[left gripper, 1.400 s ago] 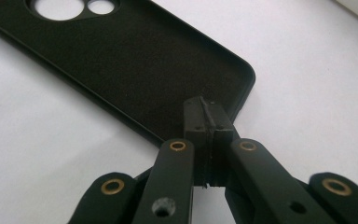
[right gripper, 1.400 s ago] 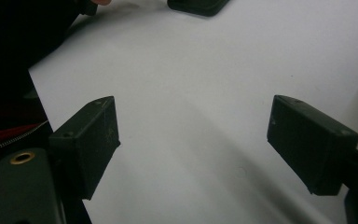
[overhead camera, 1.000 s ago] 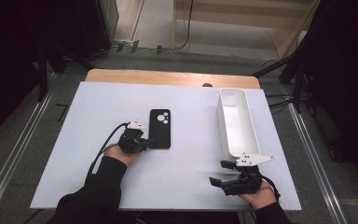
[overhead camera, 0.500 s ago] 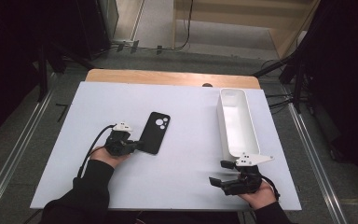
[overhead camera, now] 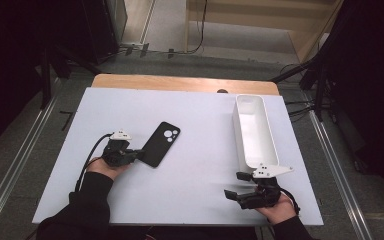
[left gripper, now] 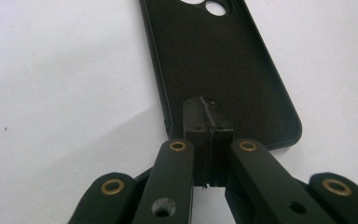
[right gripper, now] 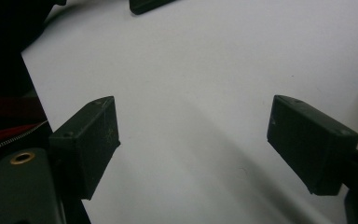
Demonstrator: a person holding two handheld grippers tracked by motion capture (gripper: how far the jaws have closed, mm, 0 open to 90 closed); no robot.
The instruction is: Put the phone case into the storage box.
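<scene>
The left gripper (overhead camera: 139,154) pinched the near edge of the phone case (overhead camera: 160,144), left of centre on the table (overhead camera: 200,117), likely to drag it. The right gripper (overhead camera: 236,186), lower right, waited wide open, holding nothing.

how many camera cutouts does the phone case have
3 show in the high view, clustered at the phone case's far end, away from the left gripper pinching its near edge.
</scene>
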